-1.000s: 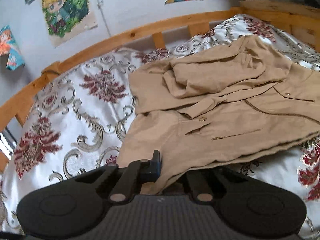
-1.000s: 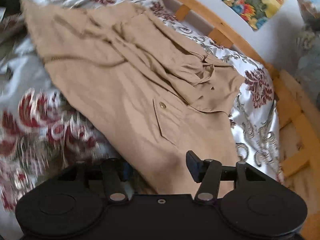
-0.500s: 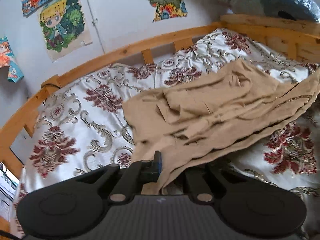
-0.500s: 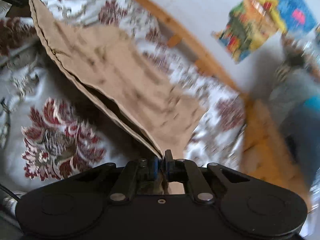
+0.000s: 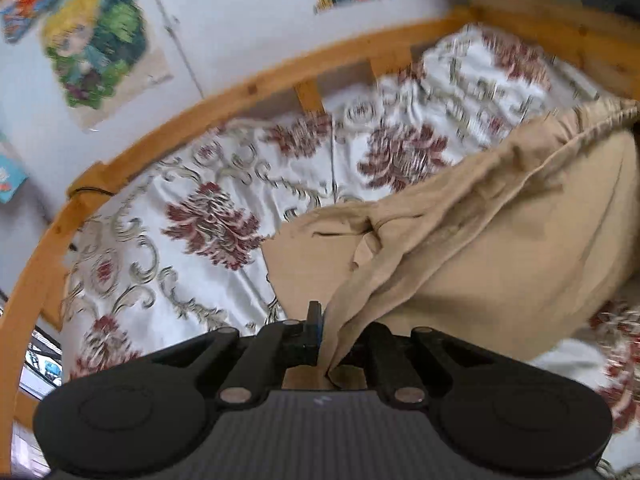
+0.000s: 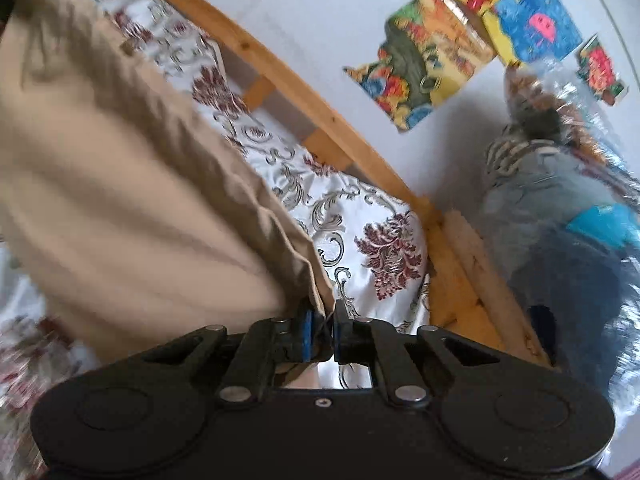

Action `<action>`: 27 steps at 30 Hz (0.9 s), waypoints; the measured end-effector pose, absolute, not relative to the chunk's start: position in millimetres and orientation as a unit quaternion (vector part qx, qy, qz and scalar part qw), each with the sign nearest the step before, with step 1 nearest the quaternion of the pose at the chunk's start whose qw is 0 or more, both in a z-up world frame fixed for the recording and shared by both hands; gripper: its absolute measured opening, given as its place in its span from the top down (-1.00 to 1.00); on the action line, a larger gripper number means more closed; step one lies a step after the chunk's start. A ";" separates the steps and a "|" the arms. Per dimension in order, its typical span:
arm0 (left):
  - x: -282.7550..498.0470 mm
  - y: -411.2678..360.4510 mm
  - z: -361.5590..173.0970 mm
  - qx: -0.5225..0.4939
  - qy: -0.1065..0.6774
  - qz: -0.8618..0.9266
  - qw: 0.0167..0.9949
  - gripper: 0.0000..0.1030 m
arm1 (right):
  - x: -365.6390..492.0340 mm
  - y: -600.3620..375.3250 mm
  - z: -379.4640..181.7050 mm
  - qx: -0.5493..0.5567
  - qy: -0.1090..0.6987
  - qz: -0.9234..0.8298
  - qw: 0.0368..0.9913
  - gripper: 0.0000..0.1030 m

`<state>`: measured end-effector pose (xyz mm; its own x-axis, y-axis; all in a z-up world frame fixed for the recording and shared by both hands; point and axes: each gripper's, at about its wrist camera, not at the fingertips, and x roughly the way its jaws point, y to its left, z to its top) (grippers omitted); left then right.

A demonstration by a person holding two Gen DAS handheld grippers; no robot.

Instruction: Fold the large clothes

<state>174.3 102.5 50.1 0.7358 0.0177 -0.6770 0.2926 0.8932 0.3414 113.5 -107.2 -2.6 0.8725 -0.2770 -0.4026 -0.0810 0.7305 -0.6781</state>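
Lifting the Jacket by Two Pinched Edges

Each hand-held gripper, left [image 5: 322, 334] and right [image 6: 322, 330], is clenched on the tan jacket [image 5: 500, 240], which hangs ahead above the bed [image 5: 192, 216]. Thin hem grips may slip under the sagging weight, spoiling the fold.

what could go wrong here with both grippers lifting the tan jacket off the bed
1. Each grip is only a thin pinch of hem: the left gripper and right gripper hold just the edge of the tan jacket, so the hanging weight might pull it free.
2. The jacket looks bunched and creased between the grips, so laying it down as is would likely fold in wrinkles.
3. Part of it rests on the bedspread and could drag it.
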 end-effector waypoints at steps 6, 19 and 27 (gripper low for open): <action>274.8 104.4 0.9 0.211 0.446 -0.107 0.863 0.92 | 197.9 -126.3 -36.7 -0.315 0.299 -0.021 0.901 0.81; 313.5 165.9 -2.1 0.102 0.454 -0.180 0.867 -0.94 | 227.5 -187.0 -31.2 -0.078 0.340 0.077 0.934 0.08; 285.5 196.6 26.2 0.021 0.411 -0.183 0.893 -0.99 | 185.8 -208.6 18.2 0.008 0.263 0.097 0.960 -0.90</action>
